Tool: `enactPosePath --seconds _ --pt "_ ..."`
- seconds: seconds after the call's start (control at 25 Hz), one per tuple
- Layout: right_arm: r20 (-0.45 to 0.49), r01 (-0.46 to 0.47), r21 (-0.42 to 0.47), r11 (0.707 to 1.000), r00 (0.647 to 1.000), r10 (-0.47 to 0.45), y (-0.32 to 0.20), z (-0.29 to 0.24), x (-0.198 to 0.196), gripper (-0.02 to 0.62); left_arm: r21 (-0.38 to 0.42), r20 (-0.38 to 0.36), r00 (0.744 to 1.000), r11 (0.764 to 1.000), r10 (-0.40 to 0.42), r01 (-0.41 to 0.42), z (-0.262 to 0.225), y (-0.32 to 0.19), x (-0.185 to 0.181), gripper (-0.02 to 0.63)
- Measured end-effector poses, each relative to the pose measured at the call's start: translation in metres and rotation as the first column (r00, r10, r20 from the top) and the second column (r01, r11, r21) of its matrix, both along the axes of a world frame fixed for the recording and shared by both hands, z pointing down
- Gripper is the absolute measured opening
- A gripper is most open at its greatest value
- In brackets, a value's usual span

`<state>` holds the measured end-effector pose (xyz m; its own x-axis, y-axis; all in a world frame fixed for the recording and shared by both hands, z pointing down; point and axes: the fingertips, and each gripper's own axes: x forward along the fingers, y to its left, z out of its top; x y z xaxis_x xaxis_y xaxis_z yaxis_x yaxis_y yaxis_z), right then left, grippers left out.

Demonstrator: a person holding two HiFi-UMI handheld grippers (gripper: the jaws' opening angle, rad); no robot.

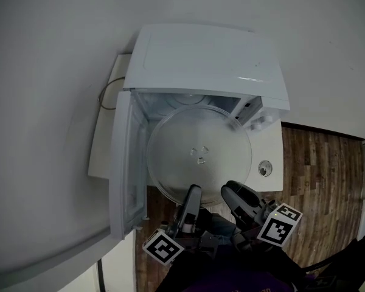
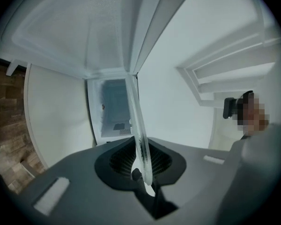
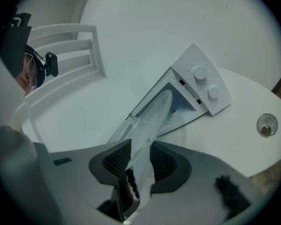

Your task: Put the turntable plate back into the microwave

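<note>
Plate position: the turntable plate (image 1: pixel 199 154) hangs in front of the open microwave (image 1: pixel 207 59). I see its far rim just at the cavity mouth, and most of the disc is outside.
Left gripper (image 1: pixel 193 193): clenched on the near rim, which I see edge-on between its pads.
Right gripper (image 1: pixel 234 193): its pads appear to bear on the same rim, just beside the left; I read it as grasping.
Key relation: the cavity lies straight ahead of both sets of fingers, beyond the plate. I judge that the next move is a level push inward.
Clearance: the door (image 1: pixel 125 163) stands open at the left.
Surface: white table (image 1: pixel 271 145).
Room: wooden floor (image 1: pixel 316 163) and plain wall.
</note>
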<state>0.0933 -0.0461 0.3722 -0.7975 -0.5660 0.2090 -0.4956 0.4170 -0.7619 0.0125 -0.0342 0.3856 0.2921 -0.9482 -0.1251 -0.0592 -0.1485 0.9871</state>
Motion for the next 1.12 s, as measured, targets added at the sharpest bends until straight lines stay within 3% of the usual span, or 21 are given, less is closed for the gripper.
enactPosePath --seconds 0.12,0.4,0.64,0.84,1.0,1.12 --pt "-0.021 0.01 -0.008 1.0 1.0 -0.01 -0.005 0.009 -0.003 0.133 -0.015 -0.049 0.999 1.0 -0.011 0.01 0.008 -0.006 -0.003 0.041" --pt "-0.063 0.027 -0.033 0.999 0.998 -0.029 -0.022 0.035 -0.005 0.153 -0.035 -0.082 0.996 0.999 -0.029 0.026 0.028 -0.028 -0.006 0.038" --pt "-0.117 0.054 0.007 0.999 0.992 -0.053 -0.037 0.037 -0.003 0.167 -0.041 -0.155 0.986 0.998 -0.055 0.049 0.037 -0.045 -0.006 0.04" --pt "-0.208 0.069 0.06 0.996 0.977 -0.055 -0.041 0.039 0.001 0.17 -0.021 -0.134 0.989 0.998 -0.056 0.054 0.042 -0.061 -0.011 0.039" --pt "-0.273 0.093 0.026 0.995 0.959 -0.082 -0.037 0.051 0.009 0.17 -0.021 -0.168 0.983 0.997 -0.076 0.073 0.048 -0.075 -0.016 0.043" --pt "-0.317 0.113 0.043 0.993 0.944 -0.094 -0.036 0.051 0.012 0.169 -0.009 -0.154 0.984 0.996 -0.091 0.091 0.051 -0.087 -0.025 0.04"
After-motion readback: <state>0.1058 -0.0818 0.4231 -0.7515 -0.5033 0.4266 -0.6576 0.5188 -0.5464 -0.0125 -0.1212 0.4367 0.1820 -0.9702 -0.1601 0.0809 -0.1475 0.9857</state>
